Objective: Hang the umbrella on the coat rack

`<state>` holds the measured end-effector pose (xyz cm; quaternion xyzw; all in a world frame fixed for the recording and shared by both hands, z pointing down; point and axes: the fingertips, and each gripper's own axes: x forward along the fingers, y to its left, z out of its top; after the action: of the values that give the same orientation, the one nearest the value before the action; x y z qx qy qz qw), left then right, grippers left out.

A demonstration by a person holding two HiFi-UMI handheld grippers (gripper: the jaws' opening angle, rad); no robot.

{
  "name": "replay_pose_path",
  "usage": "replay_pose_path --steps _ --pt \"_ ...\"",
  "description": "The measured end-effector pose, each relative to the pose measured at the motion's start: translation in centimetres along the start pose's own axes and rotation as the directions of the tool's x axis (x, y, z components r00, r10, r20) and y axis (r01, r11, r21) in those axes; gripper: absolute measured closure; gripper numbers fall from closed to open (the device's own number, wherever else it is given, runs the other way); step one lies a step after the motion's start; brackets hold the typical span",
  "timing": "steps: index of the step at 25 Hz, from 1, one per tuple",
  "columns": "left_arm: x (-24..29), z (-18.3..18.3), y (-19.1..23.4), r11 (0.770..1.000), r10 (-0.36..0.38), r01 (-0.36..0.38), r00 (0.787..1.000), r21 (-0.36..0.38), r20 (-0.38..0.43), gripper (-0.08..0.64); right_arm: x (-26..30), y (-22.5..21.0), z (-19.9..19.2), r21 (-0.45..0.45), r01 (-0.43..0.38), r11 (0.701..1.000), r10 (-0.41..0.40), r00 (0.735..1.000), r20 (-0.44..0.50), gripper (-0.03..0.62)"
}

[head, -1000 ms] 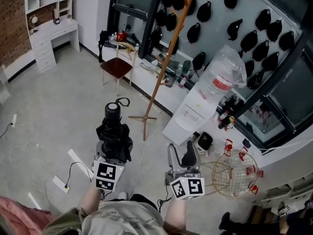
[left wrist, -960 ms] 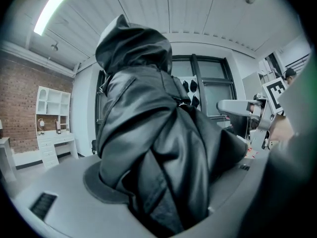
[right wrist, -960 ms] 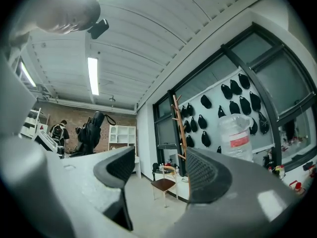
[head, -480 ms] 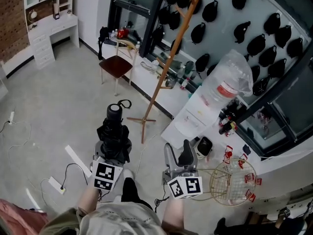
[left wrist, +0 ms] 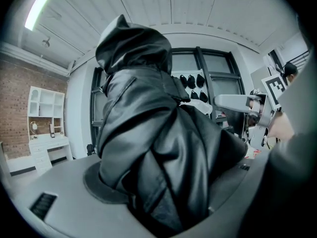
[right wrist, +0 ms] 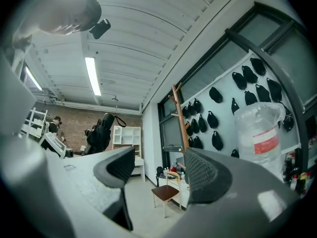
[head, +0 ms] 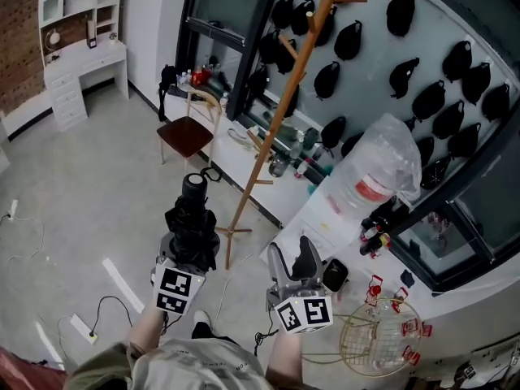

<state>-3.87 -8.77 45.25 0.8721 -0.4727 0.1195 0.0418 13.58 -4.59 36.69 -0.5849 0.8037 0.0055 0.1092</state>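
Note:
A folded black umbrella (head: 192, 222) with a round handle and a wrist loop stands up from my left gripper (head: 188, 249), whose jaws are shut on its bundled canopy. In the left gripper view the umbrella (left wrist: 153, 148) fills the space between the jaws. The wooden coat rack (head: 276, 128) stands just ahead and to the right, its pegs high up; it also shows in the right gripper view as the coat rack (right wrist: 179, 115). My right gripper (head: 291, 260) is open with nothing between its fingers, to the right of the umbrella.
A wooden chair (head: 187, 132) stands beyond the rack by a low white ledge (head: 244, 157) cluttered with bottles. A big water bottle (head: 375, 173), a wire basket (head: 375, 340), a white dresser (head: 81, 71) and floor cables (head: 89, 323) are around. Black caps (head: 431, 71) hang on the wall.
Both grippers and the umbrella have moved forward toward the coat rack, whose base is now closer to the umbrella. Neither gripper's jaws have changed.

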Motion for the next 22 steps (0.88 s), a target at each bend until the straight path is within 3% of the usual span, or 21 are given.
replay_pose_path --steps 8,16,18,22 --pt "7.7 1.8 -0.2 1.0 -0.024 0.024 1.0 -0.001 -0.011 0.233 5.2 -4.9 0.0 0.008 -0.04 0.999 0.04 0.999 -0.002 0.282" --pt "11.4 1.7 0.4 0.999 -0.039 0.04 0.998 0.018 -0.042 0.233 8.4 -6.0 -1.4 0.056 -0.096 0.994 0.099 0.994 -0.038 0.281" --pt "12.2 1.4 0.4 0.999 -0.048 0.049 0.998 0.022 -0.048 0.233 9.1 -5.9 -2.1 0.069 -0.121 0.99 0.125 0.991 -0.055 0.216" --pt "14.2 0.9 0.7 0.996 -0.082 0.083 0.995 0.029 -0.057 0.233 10.7 -5.9 -3.2 0.08 -0.14 0.987 0.146 0.986 -0.076 0.216"
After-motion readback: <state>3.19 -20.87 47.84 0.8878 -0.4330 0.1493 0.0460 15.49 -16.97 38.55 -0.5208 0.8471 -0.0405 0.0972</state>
